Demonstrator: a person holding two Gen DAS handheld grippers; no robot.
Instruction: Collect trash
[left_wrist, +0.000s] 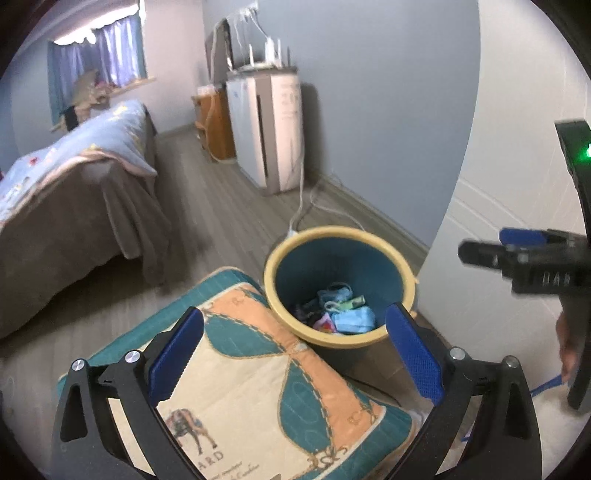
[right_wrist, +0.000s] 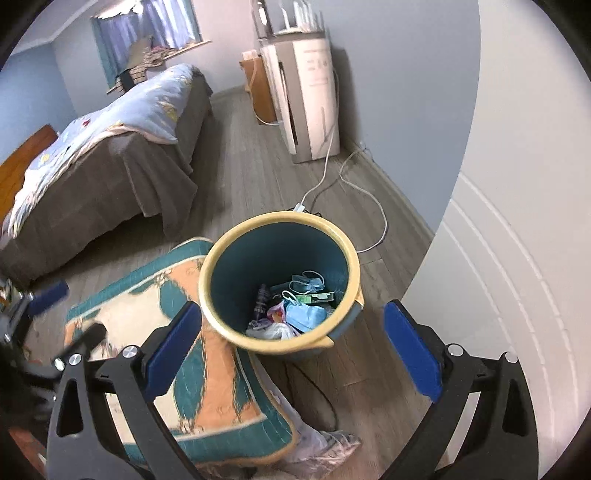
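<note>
Left wrist view: left gripper (left_wrist: 295, 349) fingers spread wide, nothing between them. It hangs over a patterned cushion (left_wrist: 236, 369) with teal, orange and cream panels. The bin (left_wrist: 341, 284), teal inside with a yellow rim, stands on the wood floor (left_wrist: 229, 221) just past the cushion, its near rim touching or overlapping the cushion edge. Trash (left_wrist: 338, 310) lies in the bin bottom: blue face masks, small wrappers. Right gripper (left_wrist: 491, 251) enters from the right edge, well clear of the bin, seen side-on; cannot tell how its fingers stand here. White door (left_wrist: 517, 184) close on the right. A white cable (left_wrist: 306, 206) runs along the floor behind the bin to a white appliance (left_wrist: 269, 129) by the wall. Bed (left_wrist: 74, 192) with a blue quilt at left.

Right wrist view: right gripper (right_wrist: 293, 350) fingers wide apart, empty, aimed almost straight down into the bin (right_wrist: 279, 280). Trash (right_wrist: 291, 306) shows inside: blue masks, a dark tube, a green packet, a plastic bag. Cushion (right_wrist: 166, 350) presses against the bin's left side. Clear plastic (right_wrist: 321, 446) sticks out under the cushion's near corner. A dark cord (right_wrist: 321, 391) crosses the floor (right_wrist: 240, 166) below the bin. Left gripper (right_wrist: 48, 310) blurred at the left edge. Door (right_wrist: 517, 258) at right, bed (right_wrist: 103, 155) at left, appliance (right_wrist: 306, 92) behind.
</note>
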